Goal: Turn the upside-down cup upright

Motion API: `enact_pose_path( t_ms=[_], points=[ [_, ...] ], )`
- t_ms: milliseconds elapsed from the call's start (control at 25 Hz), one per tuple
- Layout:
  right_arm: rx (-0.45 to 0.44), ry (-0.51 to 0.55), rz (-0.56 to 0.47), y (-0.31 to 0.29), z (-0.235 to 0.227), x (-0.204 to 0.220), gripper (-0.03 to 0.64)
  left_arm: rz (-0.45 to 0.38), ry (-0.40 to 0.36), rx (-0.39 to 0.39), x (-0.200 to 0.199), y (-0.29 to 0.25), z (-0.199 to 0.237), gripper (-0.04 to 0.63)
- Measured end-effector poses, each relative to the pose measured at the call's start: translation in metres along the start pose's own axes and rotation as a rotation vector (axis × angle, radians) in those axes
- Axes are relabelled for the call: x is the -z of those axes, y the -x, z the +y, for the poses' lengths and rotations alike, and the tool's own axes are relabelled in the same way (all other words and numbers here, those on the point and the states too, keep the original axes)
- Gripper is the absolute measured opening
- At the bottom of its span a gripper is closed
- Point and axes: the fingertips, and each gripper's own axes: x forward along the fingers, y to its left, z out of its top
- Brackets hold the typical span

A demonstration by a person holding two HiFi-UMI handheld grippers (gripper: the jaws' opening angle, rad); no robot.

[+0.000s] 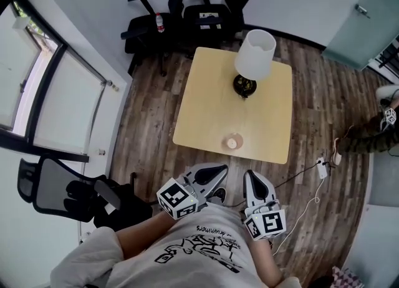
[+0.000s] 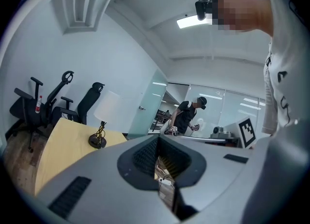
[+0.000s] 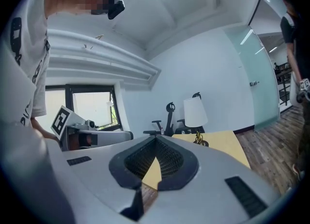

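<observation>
A small pale cup point(image 1: 234, 141) stands on the light wooden table point(image 1: 206, 93), close to its near edge; neither gripper view shows it. Both grippers hang in front of the person's chest, short of the table and apart from the cup. My left gripper point(image 1: 219, 171) points toward the table's near edge with its jaws together and nothing between them; in its own view the left gripper point(image 2: 157, 139) shows closed grey jaws. My right gripper point(image 1: 249, 175) sits beside it, also shut and empty, and the right gripper point(image 3: 155, 139) shows the same closed jaws.
A white-shaded lamp point(image 1: 252, 56) stands at the table's far side. Black office chairs point(image 1: 187, 12) line the back wall, and another black chair point(image 1: 56, 190) sits at the left. A power strip and cable point(image 1: 322, 168) lie on the floor to the right, near another person point(image 1: 380, 124).
</observation>
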Motion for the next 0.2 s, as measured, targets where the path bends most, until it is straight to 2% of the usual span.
enact_pose_path(
  t_ms=[200],
  points=[
    [-0.003,-0.019,0.019,0.0059,0.0042,0.0070,0.021,0.006,0.026,-0.008,0.0051,-0.0004,-0.0045,0.009]
  ],
)
